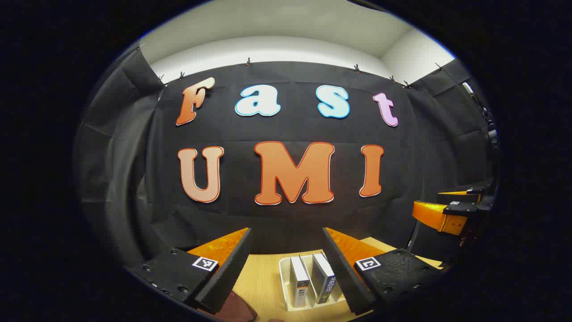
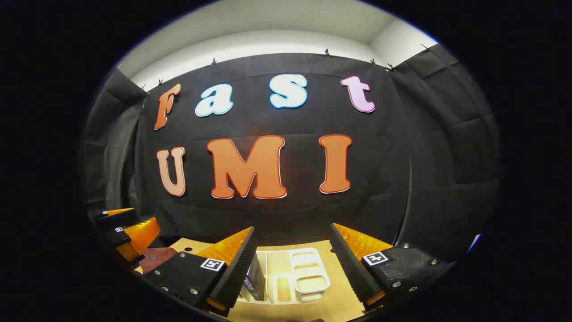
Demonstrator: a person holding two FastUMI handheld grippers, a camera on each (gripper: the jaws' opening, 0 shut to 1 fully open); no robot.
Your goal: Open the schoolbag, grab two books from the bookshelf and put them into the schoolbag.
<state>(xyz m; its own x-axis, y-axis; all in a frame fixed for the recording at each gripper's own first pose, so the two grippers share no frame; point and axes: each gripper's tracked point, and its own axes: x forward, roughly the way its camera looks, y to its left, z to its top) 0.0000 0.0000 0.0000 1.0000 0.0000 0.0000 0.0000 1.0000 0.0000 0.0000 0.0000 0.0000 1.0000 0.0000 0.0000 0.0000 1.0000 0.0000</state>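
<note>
White bookshelf (image 1: 286,286), light wooden table (image 1: 263,281)

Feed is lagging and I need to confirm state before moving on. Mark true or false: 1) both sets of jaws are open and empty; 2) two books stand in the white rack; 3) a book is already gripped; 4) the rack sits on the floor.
1) True: left gripper and right gripper have open jaws with nothing between them.
2) True: two books stand upright in the white rack.
3) False: neither gripper touches a book.
4) False: the rack rests on the wooden table.
</note>
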